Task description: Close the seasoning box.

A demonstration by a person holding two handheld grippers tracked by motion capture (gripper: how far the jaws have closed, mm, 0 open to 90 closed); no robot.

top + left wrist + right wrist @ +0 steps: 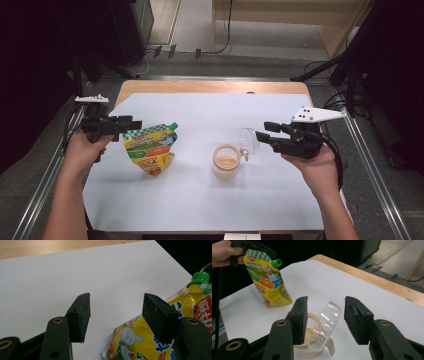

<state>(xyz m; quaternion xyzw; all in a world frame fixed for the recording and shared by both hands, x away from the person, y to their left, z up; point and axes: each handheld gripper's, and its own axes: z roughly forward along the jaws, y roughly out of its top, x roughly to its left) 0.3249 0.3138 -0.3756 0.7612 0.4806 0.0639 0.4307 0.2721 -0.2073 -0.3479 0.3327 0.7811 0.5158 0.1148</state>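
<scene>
A yellow-and-green spouted pouch (150,149) stands tilted on the white sheet at left, its green cap (173,125) pointing right. My left gripper (134,123) is at the pouch's upper left corner, open. In the left gripper view the pouch (140,340) lies under the right-hand jaw, with bare sheet between the pads (82,312). A small jar (226,162) of tan powder sits mid-table, its clear hinged lid (248,141) flipped up. My right gripper (261,130) hovers just right of the lid, open. In the right gripper view the lid (329,315) and the jar (312,337) stand just beyond the jaws.
The white sheet (210,110) covers a wooden table (200,86) whose bare edge runs along the far side. Metal rails (372,165) flank both sides. Cables and dark equipment lie on the floor beyond. Open sheet lies in front of the jar and behind it.
</scene>
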